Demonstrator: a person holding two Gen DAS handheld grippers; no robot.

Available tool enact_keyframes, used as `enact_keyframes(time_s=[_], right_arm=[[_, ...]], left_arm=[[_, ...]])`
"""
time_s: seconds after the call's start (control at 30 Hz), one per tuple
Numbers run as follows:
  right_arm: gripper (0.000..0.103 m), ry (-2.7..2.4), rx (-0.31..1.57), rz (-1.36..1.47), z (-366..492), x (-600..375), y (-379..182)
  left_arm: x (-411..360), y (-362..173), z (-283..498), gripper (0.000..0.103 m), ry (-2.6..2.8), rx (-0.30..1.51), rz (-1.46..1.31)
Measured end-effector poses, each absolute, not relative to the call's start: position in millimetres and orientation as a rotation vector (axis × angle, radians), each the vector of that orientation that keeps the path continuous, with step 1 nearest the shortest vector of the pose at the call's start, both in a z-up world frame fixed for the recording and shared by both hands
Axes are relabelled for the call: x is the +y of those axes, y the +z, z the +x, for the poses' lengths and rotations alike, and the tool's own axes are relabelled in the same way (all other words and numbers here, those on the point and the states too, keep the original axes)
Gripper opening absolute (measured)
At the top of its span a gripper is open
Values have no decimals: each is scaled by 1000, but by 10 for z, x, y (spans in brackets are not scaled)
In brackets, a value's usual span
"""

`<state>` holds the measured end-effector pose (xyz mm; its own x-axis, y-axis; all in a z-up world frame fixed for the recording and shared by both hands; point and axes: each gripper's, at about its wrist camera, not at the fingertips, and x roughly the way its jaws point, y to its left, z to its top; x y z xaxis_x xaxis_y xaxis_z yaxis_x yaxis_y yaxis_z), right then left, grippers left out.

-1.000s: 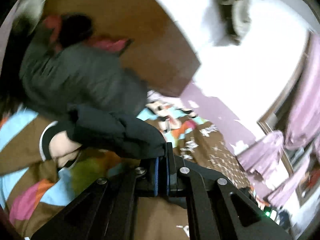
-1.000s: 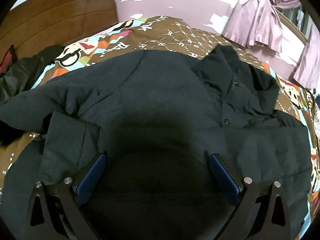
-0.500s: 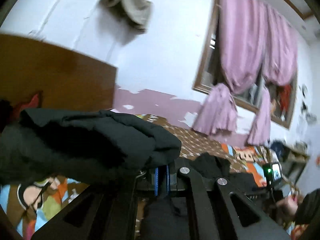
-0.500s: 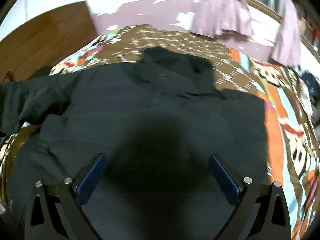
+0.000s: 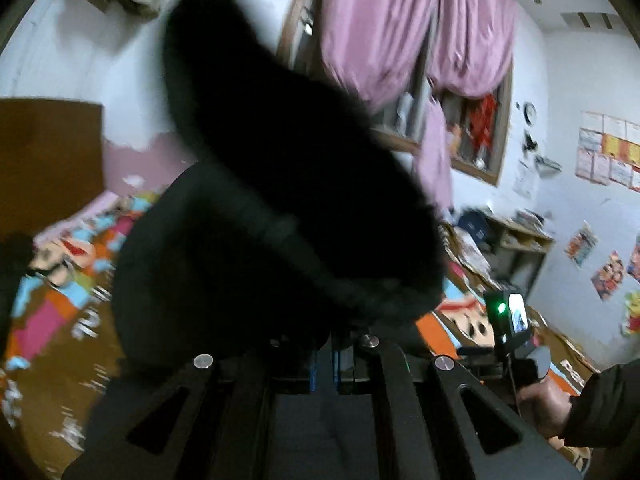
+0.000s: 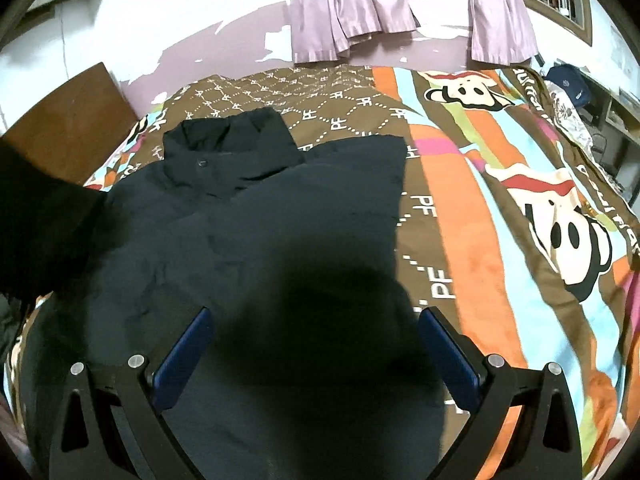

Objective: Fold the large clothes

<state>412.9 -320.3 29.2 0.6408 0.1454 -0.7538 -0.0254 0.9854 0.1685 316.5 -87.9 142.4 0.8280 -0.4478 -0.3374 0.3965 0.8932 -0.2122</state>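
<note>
A large dark padded jacket (image 6: 256,232) lies spread on the bed, collar (image 6: 228,148) toward the far wall, its right side folded in with a straight edge. My right gripper (image 6: 316,340) hovers open just above the jacket's lower part, blue pads wide apart with nothing between them. My left gripper (image 5: 325,364) is shut on the jacket's sleeve (image 5: 288,208), which is lifted high and blurred, blocking much of the left wrist view. The same sleeve (image 6: 40,232) enters at the left edge of the right wrist view.
A patterned bedspread (image 6: 500,208) in brown and bright colours covers the bed. A wooden headboard (image 6: 68,124) stands at the left, pink curtains (image 6: 352,4) hang behind. A person's hand (image 5: 544,404) holding the other gripper shows low right. A cluttered shelf (image 5: 516,236) is by the far wall.
My left gripper has swung the held sleeve up and rightward over the jacket. The right gripper's view has shifted right, showing more bedspread; it stays open.
</note>
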Motion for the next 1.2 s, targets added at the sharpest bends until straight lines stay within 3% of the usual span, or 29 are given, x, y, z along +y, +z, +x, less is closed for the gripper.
enact_keyframes(time_s=[0.3,0.47,0.7,0.8,0.83,0.87,0.93,1.1,1.2], right_arm=[[103,218,860,385,3994,-3761,215],[103,332,866,720,3936,-4001,112],[102,327,980,775,3985,-3914,-70],[86,308,1027,798,3962,-3877,-213],[75,305,1032,796,3968,-3871,-219],[58,300,1034,779,3961,-3852,-212],[41,305,1045,763,3976,-3821,-206],[34,363,1088,827,4009,-3730,-277],[13,341,1100,770,4036,-3643,-265]], left_arm=[[-1767,520,3633,3,-532,670,-24],[-1769,34,3757,3,-510,795,24],[-1576,-165,3657,3,-515,840,30],[-1598,-136,3516,4,-519,856,48],[-1601,-152,3512,4,-519,866,58],[-1598,-163,3511,5,-518,873,67],[-1588,-178,3486,6,-519,883,76],[-1495,-214,3482,7,-525,914,76],[-1421,-194,3467,10,-536,934,63]])
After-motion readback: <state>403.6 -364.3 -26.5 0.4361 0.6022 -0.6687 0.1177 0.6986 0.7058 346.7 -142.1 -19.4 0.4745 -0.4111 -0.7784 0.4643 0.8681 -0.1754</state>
